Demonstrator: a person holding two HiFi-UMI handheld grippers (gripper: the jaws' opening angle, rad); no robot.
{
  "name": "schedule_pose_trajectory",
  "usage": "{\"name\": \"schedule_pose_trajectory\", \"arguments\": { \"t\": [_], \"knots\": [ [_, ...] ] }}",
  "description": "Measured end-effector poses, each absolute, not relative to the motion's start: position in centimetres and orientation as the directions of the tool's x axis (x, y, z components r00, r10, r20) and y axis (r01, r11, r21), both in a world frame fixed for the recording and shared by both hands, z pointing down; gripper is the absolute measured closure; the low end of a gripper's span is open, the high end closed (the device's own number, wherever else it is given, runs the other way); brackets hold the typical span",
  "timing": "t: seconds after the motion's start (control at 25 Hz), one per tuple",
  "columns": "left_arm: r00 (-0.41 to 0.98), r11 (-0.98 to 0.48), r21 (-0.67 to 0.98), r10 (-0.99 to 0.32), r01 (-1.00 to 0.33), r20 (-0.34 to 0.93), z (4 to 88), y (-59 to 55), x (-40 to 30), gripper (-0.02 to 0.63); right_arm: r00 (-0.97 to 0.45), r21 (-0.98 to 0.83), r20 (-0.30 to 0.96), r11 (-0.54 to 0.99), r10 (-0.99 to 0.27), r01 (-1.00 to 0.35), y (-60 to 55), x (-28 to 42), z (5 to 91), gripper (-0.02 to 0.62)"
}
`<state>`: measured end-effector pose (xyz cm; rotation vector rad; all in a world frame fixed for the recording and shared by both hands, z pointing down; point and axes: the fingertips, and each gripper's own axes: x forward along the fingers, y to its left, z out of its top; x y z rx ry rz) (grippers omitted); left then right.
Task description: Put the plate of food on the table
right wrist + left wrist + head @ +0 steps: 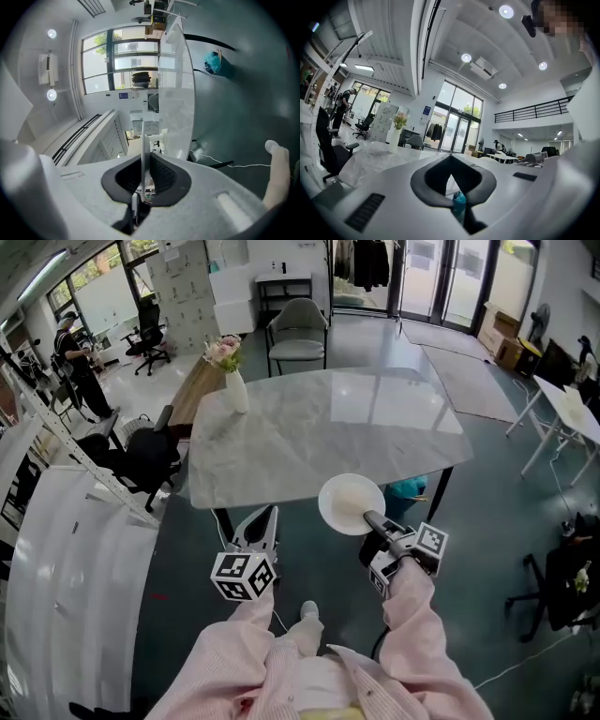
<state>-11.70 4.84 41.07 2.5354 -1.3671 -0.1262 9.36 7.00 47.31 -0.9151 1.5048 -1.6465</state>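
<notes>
Head view: the right tongs [367,517] are clamped on the near rim of a round white plate [350,503]. The plate is held at the near edge of the white marble desk [319,423] and overlaps it; whether it touches the top is unclear. The left tongs [269,519] are pressed together and empty, just short of that edge. A white vase of pink flowers [234,385] stands at the far left corner.

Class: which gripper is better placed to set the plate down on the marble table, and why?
Right. The right gripper is shut on the rim of the plate, at the near edge of the table. The left gripper holds nothing, short of the table.
</notes>
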Motion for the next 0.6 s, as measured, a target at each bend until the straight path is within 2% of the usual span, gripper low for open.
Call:
{"name": "schedule_pose_trajectory", "arguments": {
  "t": [0.6],
  "knots": [
    [0.551, -0.504, 0.317, -0.831, -0.804, 0.078, 42.4, -7.7, -11.1, 0.609, -0.517, -0.996, 0.037, -0.075, -0.855, 0.053, -5.5, 9.1, 48.2, 0.569]
  ]
}}
